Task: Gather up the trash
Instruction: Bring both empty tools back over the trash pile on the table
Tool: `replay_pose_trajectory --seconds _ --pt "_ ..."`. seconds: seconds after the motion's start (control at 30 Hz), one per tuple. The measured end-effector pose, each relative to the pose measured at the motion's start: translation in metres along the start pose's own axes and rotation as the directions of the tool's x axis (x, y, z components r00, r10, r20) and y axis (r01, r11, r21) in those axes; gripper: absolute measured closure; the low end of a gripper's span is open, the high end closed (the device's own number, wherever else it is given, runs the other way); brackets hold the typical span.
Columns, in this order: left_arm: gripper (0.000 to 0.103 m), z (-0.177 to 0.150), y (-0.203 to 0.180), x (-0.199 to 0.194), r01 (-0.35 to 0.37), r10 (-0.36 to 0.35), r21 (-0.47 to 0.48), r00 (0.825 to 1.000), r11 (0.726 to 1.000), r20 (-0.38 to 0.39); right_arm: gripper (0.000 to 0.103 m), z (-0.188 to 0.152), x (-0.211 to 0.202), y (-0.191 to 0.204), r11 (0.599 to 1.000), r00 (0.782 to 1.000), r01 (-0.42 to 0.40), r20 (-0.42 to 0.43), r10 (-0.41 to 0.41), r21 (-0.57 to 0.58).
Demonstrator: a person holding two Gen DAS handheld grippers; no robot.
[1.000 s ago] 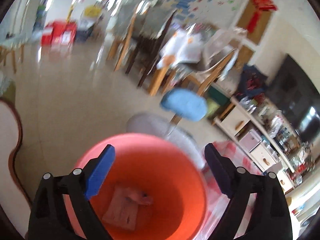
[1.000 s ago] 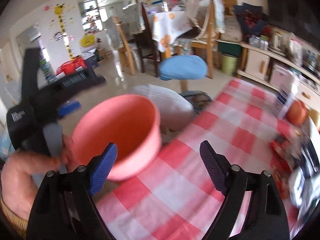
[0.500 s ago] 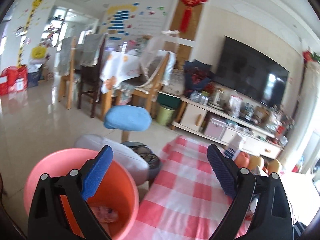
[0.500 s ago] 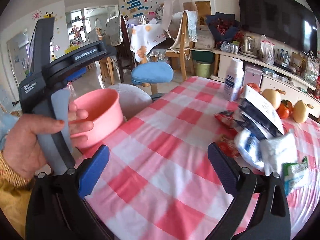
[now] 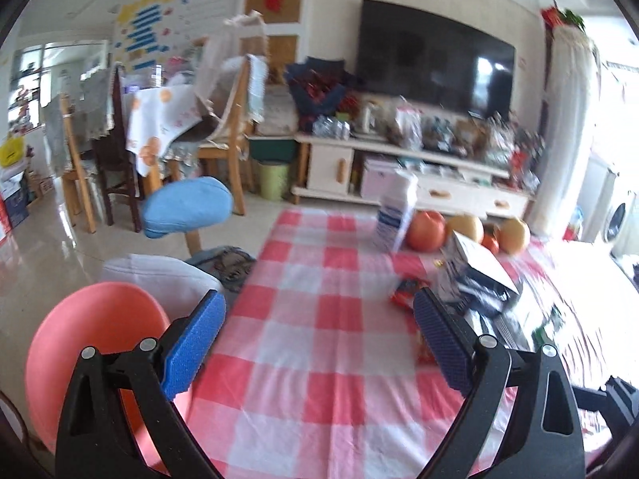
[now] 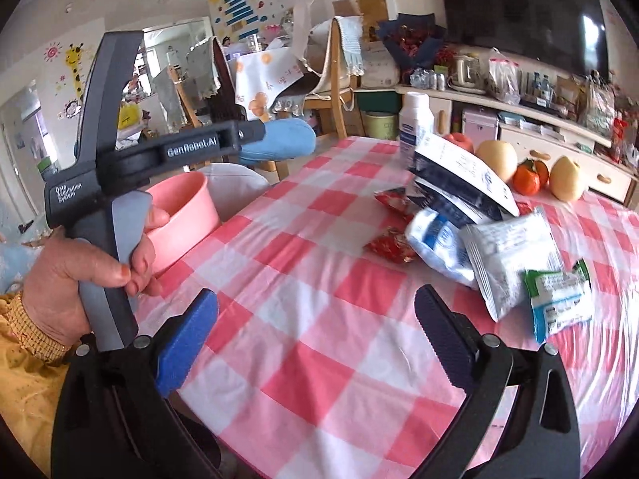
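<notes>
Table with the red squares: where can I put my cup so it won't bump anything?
The near half of the checked table is bare, from the pink bucket side across to the green packet. Farther back it is crowded: white packets, red wrappers, a bottle and fruit.

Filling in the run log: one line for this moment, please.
left gripper: open, empty | right gripper: open, empty | bin: beside table | wrappers: on table
</notes>
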State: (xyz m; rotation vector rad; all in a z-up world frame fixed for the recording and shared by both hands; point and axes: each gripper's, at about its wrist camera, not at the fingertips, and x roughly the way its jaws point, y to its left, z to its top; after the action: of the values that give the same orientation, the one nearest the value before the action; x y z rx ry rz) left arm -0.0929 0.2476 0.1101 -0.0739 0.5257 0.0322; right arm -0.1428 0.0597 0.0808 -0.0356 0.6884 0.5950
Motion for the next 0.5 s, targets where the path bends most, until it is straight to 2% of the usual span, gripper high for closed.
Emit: replay_pose_trajectory --seconds 0.17,0.5 --pt "0.009 -0.009 -0.027 0.003 0.048 -0.047 0.088 0.999 0.995 -0.017 0.004 -0.005 -0.007 -0.013 1.000 1.000 0.000 -0.003 0.000 0.022" --pt "0.009 -0.019 -0.061 0.015 0.100 -0.089 0.161 0.993 0.982 -0.071 0.004 -0.011 -0.023 -0.054 0.995 1.000 0.028 0.009 -0.029 0.095"
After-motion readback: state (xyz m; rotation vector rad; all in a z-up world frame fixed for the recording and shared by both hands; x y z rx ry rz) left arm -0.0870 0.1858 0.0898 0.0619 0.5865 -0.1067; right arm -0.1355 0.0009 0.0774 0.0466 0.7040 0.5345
